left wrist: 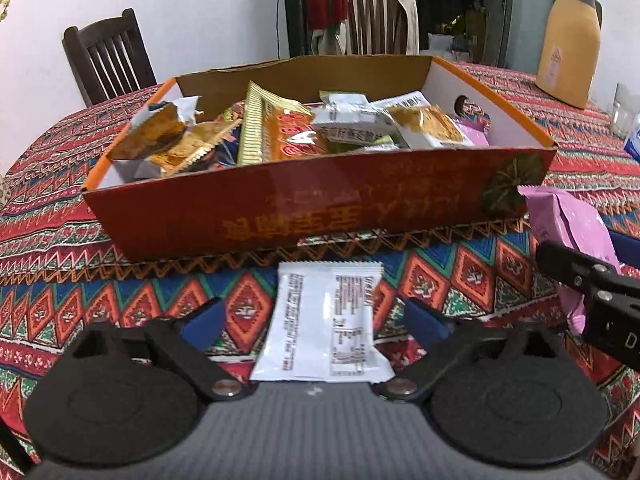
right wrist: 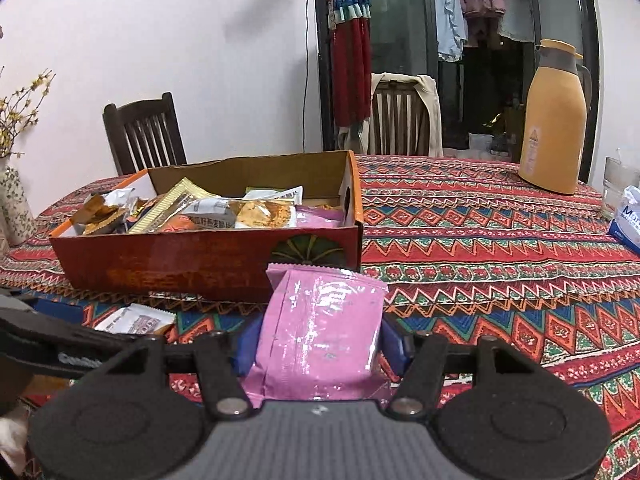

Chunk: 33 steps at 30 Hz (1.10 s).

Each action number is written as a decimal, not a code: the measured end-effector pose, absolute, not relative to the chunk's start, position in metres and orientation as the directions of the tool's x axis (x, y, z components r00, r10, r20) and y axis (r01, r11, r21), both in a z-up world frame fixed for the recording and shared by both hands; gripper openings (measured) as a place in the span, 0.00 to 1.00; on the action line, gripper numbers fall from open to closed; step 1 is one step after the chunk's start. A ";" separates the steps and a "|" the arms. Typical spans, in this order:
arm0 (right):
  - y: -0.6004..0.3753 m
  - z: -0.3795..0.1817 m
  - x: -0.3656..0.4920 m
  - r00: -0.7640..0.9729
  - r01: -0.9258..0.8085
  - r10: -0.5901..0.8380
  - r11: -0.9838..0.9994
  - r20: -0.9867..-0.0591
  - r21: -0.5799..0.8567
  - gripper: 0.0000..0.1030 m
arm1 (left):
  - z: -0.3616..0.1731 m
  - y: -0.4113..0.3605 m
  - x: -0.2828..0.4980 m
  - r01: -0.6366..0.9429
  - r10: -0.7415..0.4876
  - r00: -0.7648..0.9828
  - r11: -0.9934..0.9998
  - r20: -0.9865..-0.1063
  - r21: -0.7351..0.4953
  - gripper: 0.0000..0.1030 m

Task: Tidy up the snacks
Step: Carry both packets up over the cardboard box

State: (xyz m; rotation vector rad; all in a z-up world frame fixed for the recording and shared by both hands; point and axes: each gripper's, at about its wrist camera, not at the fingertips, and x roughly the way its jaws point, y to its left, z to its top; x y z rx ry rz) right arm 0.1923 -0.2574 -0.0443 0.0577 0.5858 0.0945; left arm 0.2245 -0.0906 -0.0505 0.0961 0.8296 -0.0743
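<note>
A: Where is the left gripper (left wrist: 312, 316)?
B: Its blue fingers (left wrist: 206, 314) stand apart either side of a white packet (left wrist: 320, 320) lying on the patterned cloth (left wrist: 480, 272), before the snack box (left wrist: 304, 204).

A white packet (left wrist: 322, 322) lies flat before the open, snack-filled red box (left wrist: 312, 216); a pink packet (right wrist: 320, 328) stands upright, apparently lifted.

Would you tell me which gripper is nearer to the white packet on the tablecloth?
Left. The left gripper straddles the white packet, pads not touching it. The right gripper, clamped on the pink packet, is off to its right.
</note>
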 end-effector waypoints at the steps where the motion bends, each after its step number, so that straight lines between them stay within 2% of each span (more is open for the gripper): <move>1: -0.257 -0.045 0.192 0.829 -0.077 0.111 0.994 -0.548 0.084 0.59 | -0.051 -0.091 0.224 0.112 -0.039 0.674 0.992 -0.738 0.049 0.73; 2: -0.256 -0.046 0.192 0.830 -0.082 0.115 0.993 -0.546 0.085 0.59 | -0.049 -0.091 0.222 0.128 -0.061 0.675 0.991 -0.735 0.035 0.55; 3: -0.256 -0.046 0.191 0.831 -0.086 0.119 0.993 -0.544 0.086 0.59 | -0.048 -0.092 0.221 0.139 -0.075 0.676 0.990 -0.733 0.027 0.46; 5: -0.256 -0.044 0.189 0.834 -0.092 0.125 0.992 -0.538 0.088 0.59 | -0.045 -0.093 0.218 0.149 -0.083 0.680 0.989 -0.729 0.026 0.42; 11: -0.255 -0.035 0.183 0.851 -0.109 0.141 0.990 -0.507 0.092 0.59 | -0.031 -0.089 0.206 0.173 -0.111 0.712 0.985 -0.694 0.020 0.41; 16: -0.250 -0.014 0.186 0.882 -0.127 0.149 0.989 -0.448 0.079 0.59 | 0.006 -0.078 0.198 0.170 -0.133 0.792 0.985 -0.596 0.006 0.41; 25: -0.226 0.023 0.226 0.918 -0.154 0.169 0.986 -0.359 0.071 0.59 | 0.052 -0.059 0.224 0.070 -0.067 0.886 0.998 -0.458 -0.012 0.41; 33: -0.202 0.025 0.281 0.930 -0.140 0.153 0.988 -0.334 0.065 0.59 | 0.057 -0.039 0.270 -0.024 0.008 0.912 0.999 -0.409 -0.033 0.41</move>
